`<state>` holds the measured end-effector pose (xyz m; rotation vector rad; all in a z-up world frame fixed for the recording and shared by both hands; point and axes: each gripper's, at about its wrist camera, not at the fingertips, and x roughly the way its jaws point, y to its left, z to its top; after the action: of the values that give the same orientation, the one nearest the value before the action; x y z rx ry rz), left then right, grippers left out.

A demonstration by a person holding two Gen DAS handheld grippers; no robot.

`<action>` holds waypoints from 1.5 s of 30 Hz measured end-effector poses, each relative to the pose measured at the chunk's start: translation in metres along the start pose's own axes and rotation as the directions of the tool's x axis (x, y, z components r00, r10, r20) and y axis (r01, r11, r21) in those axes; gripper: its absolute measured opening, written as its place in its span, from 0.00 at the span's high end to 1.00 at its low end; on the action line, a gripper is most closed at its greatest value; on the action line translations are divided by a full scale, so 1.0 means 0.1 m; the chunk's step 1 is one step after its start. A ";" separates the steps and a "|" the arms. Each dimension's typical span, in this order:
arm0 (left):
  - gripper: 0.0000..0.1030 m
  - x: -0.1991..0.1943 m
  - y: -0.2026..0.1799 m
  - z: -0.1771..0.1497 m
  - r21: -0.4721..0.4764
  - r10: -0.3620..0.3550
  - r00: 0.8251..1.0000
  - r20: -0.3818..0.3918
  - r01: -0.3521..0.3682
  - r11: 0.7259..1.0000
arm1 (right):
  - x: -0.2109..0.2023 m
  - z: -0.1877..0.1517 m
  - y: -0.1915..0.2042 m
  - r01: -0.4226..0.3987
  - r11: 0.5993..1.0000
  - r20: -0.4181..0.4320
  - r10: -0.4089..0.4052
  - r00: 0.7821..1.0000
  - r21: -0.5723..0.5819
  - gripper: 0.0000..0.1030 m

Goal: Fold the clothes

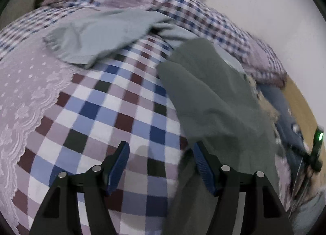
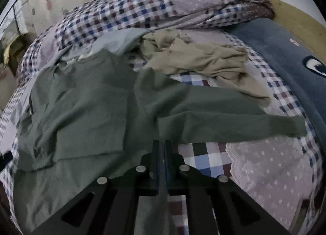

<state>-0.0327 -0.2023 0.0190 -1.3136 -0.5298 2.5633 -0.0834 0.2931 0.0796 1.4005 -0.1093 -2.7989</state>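
Observation:
A dark green long-sleeved garment (image 2: 91, 108) lies spread on the checked bed cover (image 1: 114, 102), one sleeve stretched out to the right (image 2: 254, 126). My right gripper (image 2: 162, 142) is shut on a fold of this green garment, and a thin strip of the cloth shows between its pads. In the left wrist view the same green garment (image 1: 214, 96) runs down the right side. My left gripper (image 1: 160, 146) stands open just above the checked cover with nothing between its fingers. Its right finger (image 1: 200, 163) sits at the garment's edge.
A pale grey-blue garment (image 1: 97, 35) lies further back on the bed. A crumpled beige garment (image 2: 199, 59) sits behind the green sleeve. A navy cushion (image 2: 285, 55) lies at the right edge. A bunched checked quilt (image 2: 142, 10) lies along the wall. Pink lace trim (image 2: 271, 169) borders the cover.

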 end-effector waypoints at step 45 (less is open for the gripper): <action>1.00 0.19 0.14 -0.10 -0.077 -0.087 0.996 -0.005 0.086 0.993 | 1.09 1.61 4.46 -0.130 0.809 0.025 0.176 0.984 -0.573 1.00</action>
<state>-0.0357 -0.2062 -0.0061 -1.2959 -0.6750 2.4892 -0.2868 -0.1470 0.1186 1.0742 0.5492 -2.4389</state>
